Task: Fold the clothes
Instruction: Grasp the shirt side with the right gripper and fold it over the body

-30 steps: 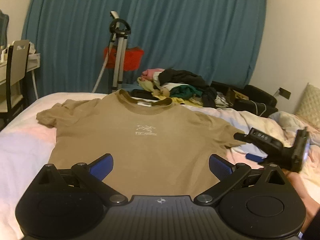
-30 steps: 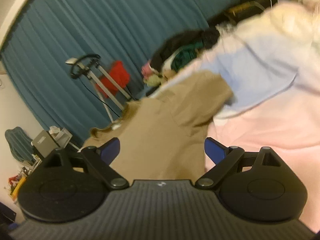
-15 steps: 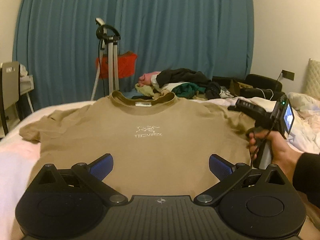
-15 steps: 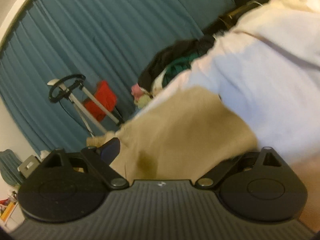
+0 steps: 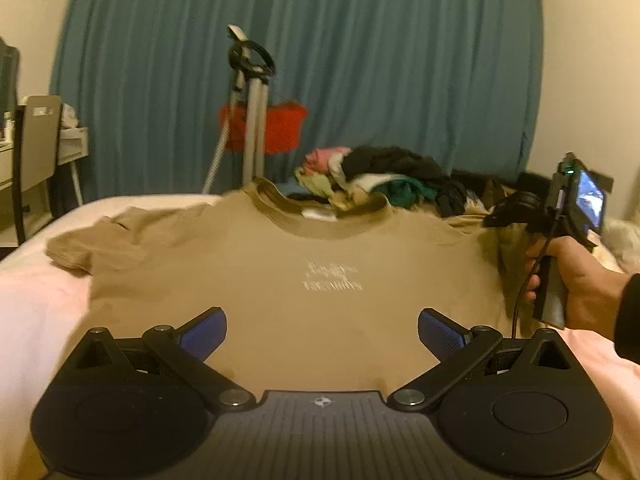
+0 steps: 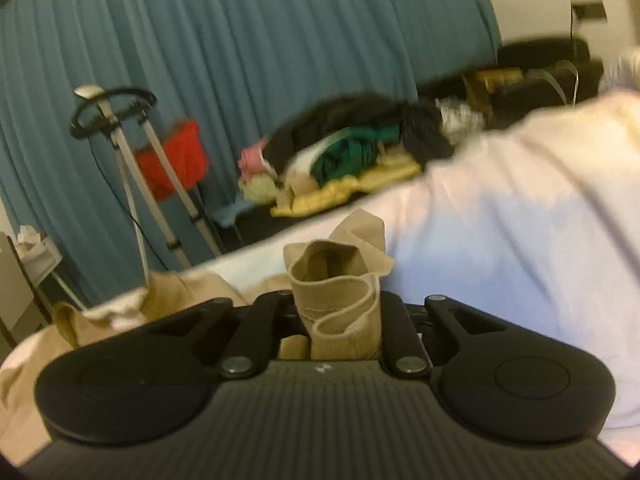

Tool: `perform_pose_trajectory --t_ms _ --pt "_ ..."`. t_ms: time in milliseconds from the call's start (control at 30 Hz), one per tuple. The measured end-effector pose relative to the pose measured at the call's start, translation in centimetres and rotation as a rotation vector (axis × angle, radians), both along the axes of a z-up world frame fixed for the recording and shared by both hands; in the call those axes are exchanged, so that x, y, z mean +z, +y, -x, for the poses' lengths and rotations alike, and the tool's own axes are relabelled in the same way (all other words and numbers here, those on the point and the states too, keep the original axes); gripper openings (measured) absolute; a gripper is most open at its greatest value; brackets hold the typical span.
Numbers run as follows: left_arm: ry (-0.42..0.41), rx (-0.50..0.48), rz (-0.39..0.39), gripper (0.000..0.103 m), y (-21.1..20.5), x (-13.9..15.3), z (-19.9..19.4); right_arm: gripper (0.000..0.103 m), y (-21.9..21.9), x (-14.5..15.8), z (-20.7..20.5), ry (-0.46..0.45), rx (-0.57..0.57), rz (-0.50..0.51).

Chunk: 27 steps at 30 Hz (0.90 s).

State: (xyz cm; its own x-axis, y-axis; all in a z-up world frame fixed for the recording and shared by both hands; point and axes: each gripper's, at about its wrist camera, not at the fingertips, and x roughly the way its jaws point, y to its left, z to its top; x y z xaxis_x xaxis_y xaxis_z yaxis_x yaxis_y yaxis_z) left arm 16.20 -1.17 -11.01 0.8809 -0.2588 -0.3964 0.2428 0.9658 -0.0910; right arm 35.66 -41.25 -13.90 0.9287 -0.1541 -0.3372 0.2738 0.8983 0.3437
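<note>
Since a second ago my right gripper (image 6: 338, 316) has gone from gaping beside the sleeve to closing on it: a bunched roll of the tan T-shirt (image 5: 288, 280) sleeve stands pinched between its jaws at lower centre of the right view. My left gripper (image 5: 322, 330) has sunk toward the shirt's hem, jaws wide apart with nothing between them, blue pads (image 5: 204, 332) hovering over the lower middle of the frame.

I judge the pinch is there so the sleeve can be carried across the chest for a first fold, while the left waits low to take the hem or the other side.

Beyond my left pads the shirt lies chest-up on the pale pink bed (image 5: 40, 304), its far sleeve spread at mid left. At the right edge a hand (image 5: 576, 276) holds the right tool at the shirt's other shoulder. Farther back sits a heap of clothes (image 5: 384, 176), then a tripod (image 5: 252, 120) before the blue curtain (image 5: 400, 60).

Both views are smeared; the chest print is unreadable, and my right pads are buried in cloth.
</note>
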Motion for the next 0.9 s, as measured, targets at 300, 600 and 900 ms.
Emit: perform_pose_trajectory --t_ms 300,600,900 --pt "-0.024 0.156 0.066 0.103 5.7 4.7 1.4 0.013 9.2 8.6 1.6 -0.046 0.01 0.2" --pt "0.092 0.325 0.196 0.103 13.5 4.6 -1.2 0.013 23.6 5.5 -1.9 0.054 0.14 0.452" --pt "0.163 0.364 0.178 0.103 15.0 1.8 -3.5 0.034 29.5 -0.5 -6.1 0.2 0.279 0.445"
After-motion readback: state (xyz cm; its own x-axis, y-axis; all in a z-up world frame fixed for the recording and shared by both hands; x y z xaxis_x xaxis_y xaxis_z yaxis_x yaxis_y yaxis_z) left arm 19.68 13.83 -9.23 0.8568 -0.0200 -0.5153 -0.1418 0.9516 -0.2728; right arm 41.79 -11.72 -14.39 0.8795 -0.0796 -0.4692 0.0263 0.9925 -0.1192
